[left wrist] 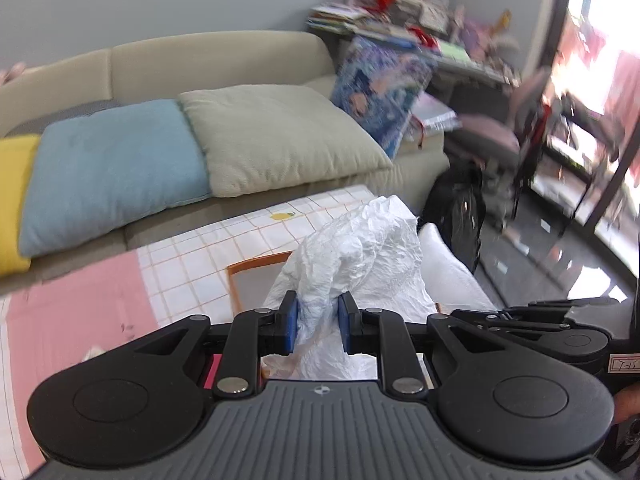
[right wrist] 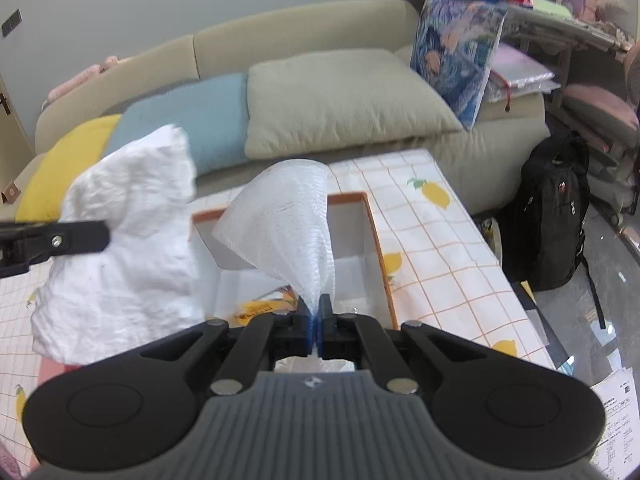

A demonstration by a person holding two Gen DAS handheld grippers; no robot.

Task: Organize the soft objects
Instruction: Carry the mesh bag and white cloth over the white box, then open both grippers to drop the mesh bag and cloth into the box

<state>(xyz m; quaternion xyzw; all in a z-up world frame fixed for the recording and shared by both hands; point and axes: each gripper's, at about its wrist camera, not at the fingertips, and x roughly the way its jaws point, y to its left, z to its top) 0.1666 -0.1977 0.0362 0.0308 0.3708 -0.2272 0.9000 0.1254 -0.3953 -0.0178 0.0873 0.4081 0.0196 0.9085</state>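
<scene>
My left gripper (left wrist: 318,326) is shut on a crumpled white paper-like sheet (left wrist: 360,248) and holds it up above the table. The same sheet shows at the left of the right wrist view (right wrist: 128,240), with the left gripper's finger (right wrist: 72,238) beside it. My right gripper (right wrist: 316,322) is shut on a white foam net sheet (right wrist: 284,216) that fans upward over an open orange-rimmed box (right wrist: 374,232). The box also shows in the left wrist view (left wrist: 256,264), partly hidden behind the crumpled sheet.
The table has a lemon-print checked cloth (right wrist: 432,248). Behind it is a beige sofa (right wrist: 304,28) with yellow, blue (right wrist: 192,120) and beige cushions (right wrist: 340,96). A black backpack (right wrist: 556,212) stands on the floor at right. Cluttered shelves are at the far right.
</scene>
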